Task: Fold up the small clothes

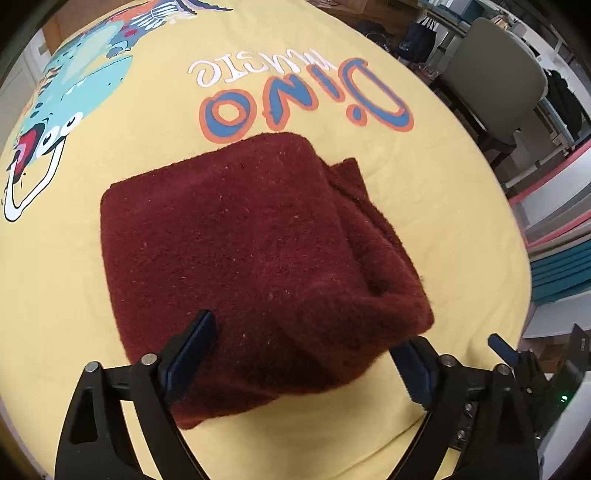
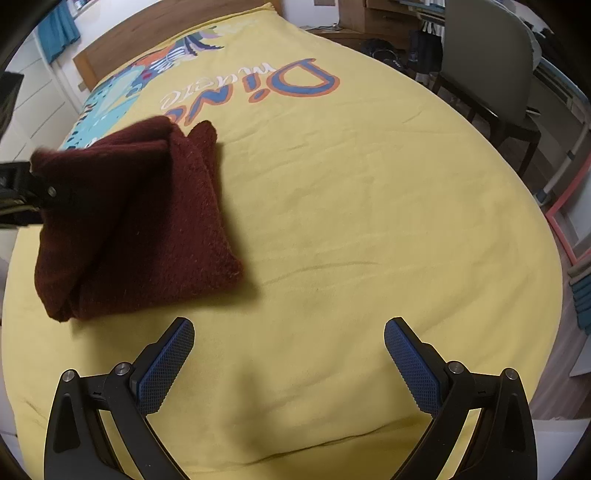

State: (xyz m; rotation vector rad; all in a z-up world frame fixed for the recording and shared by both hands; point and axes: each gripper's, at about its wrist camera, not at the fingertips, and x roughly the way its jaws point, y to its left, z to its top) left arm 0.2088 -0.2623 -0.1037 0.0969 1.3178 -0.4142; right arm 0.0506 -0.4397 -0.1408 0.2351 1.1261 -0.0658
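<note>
Evidently folded: maroon garment [image 1: 251, 258] lying mid-bed [image 1: 424, 177], straddled by the wide-apart left gripper [image 1: 299, 354], pads unpressed. Right gripper [image 2: 288, 350] spread, empty, toward the right edge; left nearer.

Home bedroom, bed [image 2: 369, 206] under yellow dinosaur-print cover [image 1: 258, 55], wooden headboard [image 2: 155, 33], upholstered chair [image 2: 491, 66] beside it

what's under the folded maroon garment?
The yellow printed blanket: the maroon garment lies folded on it, its far edge by the "Dino" lettering. The garment's own lower layers show at its right side; anything beneath them is covered.
</note>
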